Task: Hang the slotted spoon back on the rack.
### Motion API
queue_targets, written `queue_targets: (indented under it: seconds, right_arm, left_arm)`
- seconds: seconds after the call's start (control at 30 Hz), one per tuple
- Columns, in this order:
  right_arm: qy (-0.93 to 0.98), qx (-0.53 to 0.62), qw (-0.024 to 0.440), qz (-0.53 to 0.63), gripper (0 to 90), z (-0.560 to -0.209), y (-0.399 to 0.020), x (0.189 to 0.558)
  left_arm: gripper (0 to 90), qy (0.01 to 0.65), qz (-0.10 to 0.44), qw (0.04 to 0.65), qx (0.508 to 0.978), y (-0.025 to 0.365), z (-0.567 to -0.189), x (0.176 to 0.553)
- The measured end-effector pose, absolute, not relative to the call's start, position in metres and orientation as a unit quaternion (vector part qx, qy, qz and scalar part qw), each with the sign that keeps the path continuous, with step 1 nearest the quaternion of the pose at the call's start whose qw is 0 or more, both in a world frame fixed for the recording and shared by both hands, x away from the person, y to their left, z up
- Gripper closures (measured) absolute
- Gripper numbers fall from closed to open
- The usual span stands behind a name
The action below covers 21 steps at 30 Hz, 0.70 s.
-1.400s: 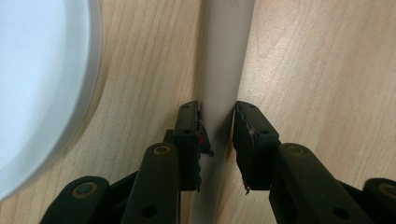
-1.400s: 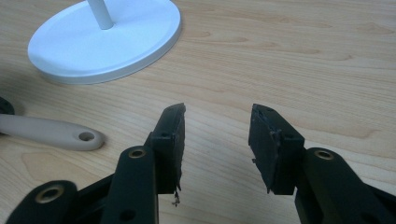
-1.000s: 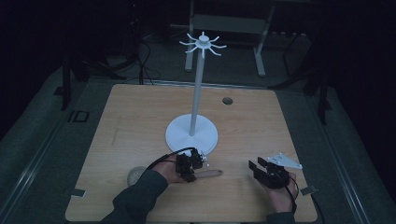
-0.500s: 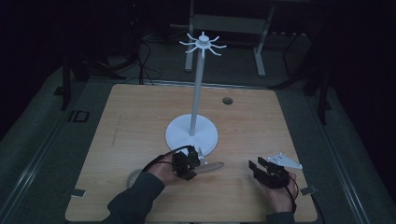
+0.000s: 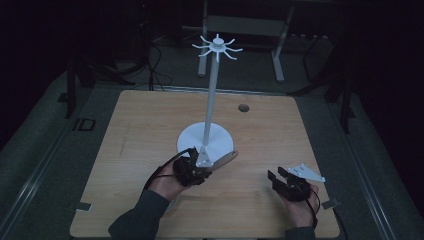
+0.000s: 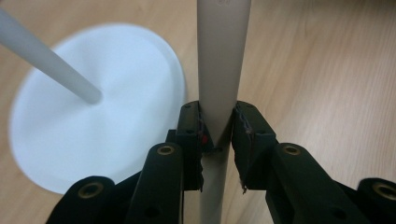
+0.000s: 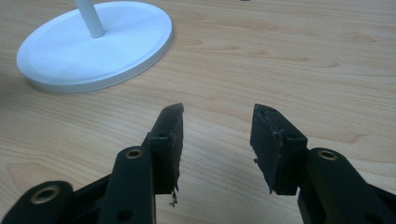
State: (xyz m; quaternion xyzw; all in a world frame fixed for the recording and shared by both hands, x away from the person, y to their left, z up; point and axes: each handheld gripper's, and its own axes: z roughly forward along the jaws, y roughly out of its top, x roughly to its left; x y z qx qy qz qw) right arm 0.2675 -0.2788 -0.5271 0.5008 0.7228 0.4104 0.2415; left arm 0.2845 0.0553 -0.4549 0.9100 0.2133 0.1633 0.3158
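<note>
A light wooden counter (image 5: pixel 150 130) carries a tall white stand with a round base (image 5: pixel 206 141), a thin pole and a crown of curved hooks. Near the base's front edge, the left hand-held gripper (image 6: pixel 218 133) pinches a long beige flat-handled utensil (image 6: pixel 222 60), lifted clear of the counter and jutting over the base's rim. The right hand-held gripper (image 7: pixel 217 140) hovers spread and empty, well apart at the counter's front right.

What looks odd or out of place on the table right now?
Nothing is spilled or broken. The white stand stands upright on the table. The left gripper holds a beige utensil handle off the wood, while the right gripper rests open, holding nothing.
</note>
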Motion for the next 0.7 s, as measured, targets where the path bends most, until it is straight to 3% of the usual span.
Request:
queue_targets:
  seconds: [0.7]
  right_arm:
    - [0.723, 0.500, 0.243, 0.411, 53.5, -0.529, -0.279, 0.268]
  left_arm:
    - [73.7, 0.308, 0.265, 0.416, 0.814, 0.067, -0.421, 0.275]
